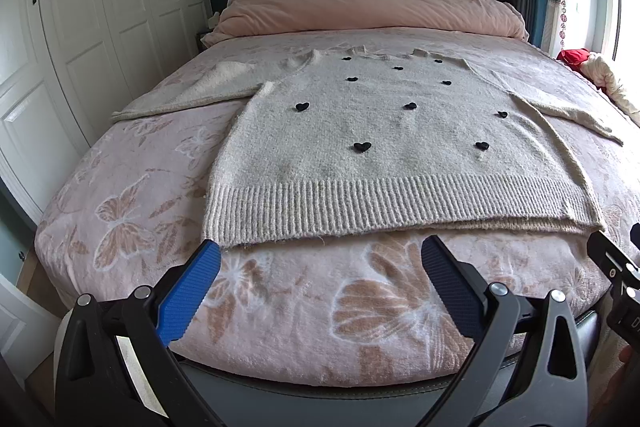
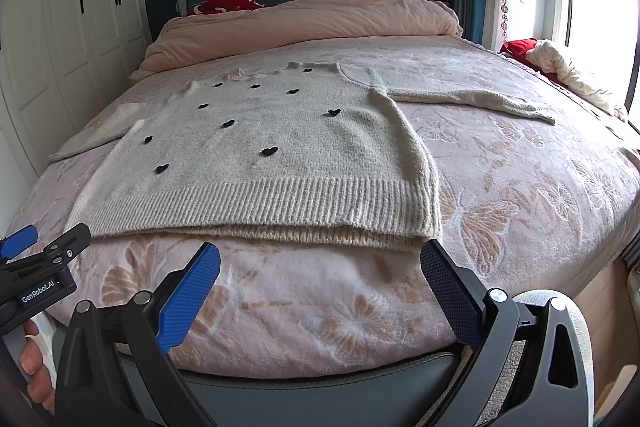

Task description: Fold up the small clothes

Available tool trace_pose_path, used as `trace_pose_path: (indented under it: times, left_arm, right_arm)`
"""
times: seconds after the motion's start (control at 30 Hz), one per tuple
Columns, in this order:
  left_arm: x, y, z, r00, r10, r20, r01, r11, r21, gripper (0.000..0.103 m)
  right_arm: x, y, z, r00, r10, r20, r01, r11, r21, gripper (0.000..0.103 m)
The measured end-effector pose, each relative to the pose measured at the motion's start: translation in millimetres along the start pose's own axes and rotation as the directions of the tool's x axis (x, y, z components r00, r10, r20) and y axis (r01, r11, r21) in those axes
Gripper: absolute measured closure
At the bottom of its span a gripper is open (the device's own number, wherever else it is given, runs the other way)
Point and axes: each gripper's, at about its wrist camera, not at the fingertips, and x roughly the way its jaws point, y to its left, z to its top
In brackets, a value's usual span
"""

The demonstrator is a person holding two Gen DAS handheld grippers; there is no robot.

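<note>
A beige knit sweater [image 1: 380, 143] with small black hearts lies flat on the bed, ribbed hem toward me and both sleeves spread out sideways. My left gripper [image 1: 320, 251] is open just short of the hem, its left blue pad [image 1: 188, 291] close to the hem's left corner. In the right wrist view the same sweater [image 2: 272, 151] lies spread, and my right gripper [image 2: 320, 251] is open below the hem, its right pad [image 2: 452, 291] just under the hem's right corner. Nothing sits between either pair of fingers.
The bed carries a pink butterfly-print blanket [image 1: 280, 307] and a rolled pink duvet [image 1: 360, 7] at the head. White wardrobe doors [image 1: 100, 7] stand on the left. Crumpled red and cream clothes [image 2: 560, 67] lie at the bed's right edge by the window. A hand [image 2: 34, 367] shows at lower left.
</note>
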Motion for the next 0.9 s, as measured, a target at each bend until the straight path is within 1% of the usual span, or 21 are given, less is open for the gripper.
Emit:
trace_pose_path:
  times: [0.43,0.9]
  left_arm:
    - [0.0,-4.0,-0.8,1.0,0.01,0.003,-0.01,1.0,0.021,0.005]
    - [-1.1,-5.3,-1.5,1.0,0.01,0.001,-0.01,1.0,0.02,0.005]
  right_arm:
    - [1.4,0.3,-0.3,1.0,0.002,-0.003,-0.002,1.0,0.0,0.005]
    - [1.7,0.2,-0.7,1.0,0.003,-0.005,-0.003,1.0,0.0,0.005]
